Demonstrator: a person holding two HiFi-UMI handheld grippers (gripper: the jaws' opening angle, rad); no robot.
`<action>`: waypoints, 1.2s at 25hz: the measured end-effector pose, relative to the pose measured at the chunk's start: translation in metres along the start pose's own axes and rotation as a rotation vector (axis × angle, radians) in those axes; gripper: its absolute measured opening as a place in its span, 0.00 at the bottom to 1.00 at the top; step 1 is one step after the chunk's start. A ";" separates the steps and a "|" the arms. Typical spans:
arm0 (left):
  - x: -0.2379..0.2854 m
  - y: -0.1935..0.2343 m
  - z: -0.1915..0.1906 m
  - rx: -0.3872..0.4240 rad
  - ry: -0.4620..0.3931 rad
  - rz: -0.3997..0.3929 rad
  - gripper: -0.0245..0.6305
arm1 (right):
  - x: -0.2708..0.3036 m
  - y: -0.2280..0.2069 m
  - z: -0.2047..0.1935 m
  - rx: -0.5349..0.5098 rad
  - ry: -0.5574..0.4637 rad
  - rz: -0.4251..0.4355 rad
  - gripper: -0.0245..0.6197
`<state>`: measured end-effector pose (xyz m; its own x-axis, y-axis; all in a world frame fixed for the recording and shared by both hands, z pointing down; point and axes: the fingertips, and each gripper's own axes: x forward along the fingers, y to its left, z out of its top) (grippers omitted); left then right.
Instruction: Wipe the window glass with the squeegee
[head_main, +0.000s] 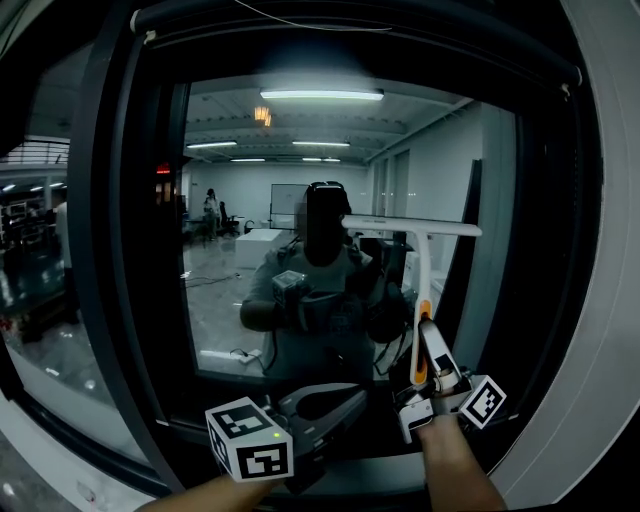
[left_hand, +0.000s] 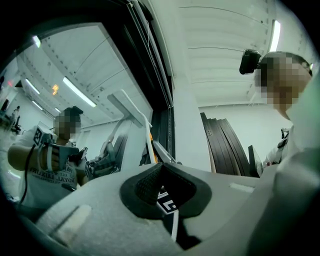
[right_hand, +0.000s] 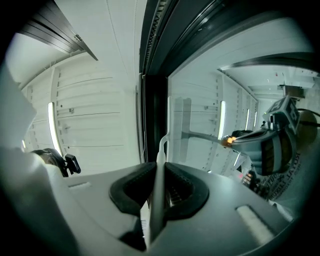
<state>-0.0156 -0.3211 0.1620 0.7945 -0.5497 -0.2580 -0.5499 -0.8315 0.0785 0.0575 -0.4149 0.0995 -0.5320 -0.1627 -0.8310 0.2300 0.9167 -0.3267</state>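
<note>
Your right gripper (head_main: 432, 384) is clenched on the lower end of the squeegee (head_main: 423, 330). That keeps its long handle (head_main: 427, 275) upright and carries the crossbar blade (head_main: 410, 226) high on the right part of the window glass (head_main: 240, 210). Gripping so low looks meant to give you reach for a downward pull.

Your left gripper (head_main: 345, 403) hangs low, just beside the right one. Its jaws are pressed together with nothing between them, apparently parked out of the stroke's way.

The head view gives the whole layout but not the grip. The right gripper view shows the white handle pinched edge-on between the dark pads (right_hand: 134, 187). The left gripper view shows the blade from the side, close to the glass. Whether its rubber edge touches, I cannot tell.
</note>
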 end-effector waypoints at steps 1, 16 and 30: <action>0.000 0.000 -0.003 -0.007 0.000 0.001 0.04 | -0.003 -0.001 -0.001 0.001 0.001 -0.002 0.13; -0.008 -0.008 -0.044 -0.094 0.026 -0.002 0.04 | -0.067 -0.010 -0.027 0.032 0.005 -0.075 0.13; -0.018 -0.009 -0.097 -0.196 0.073 -0.006 0.04 | -0.135 -0.019 -0.055 0.088 -0.006 -0.163 0.13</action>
<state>0.0000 -0.3119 0.2597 0.8178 -0.5434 -0.1893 -0.4903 -0.8302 0.2651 0.0805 -0.3903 0.2425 -0.5632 -0.3089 -0.7664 0.2113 0.8428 -0.4950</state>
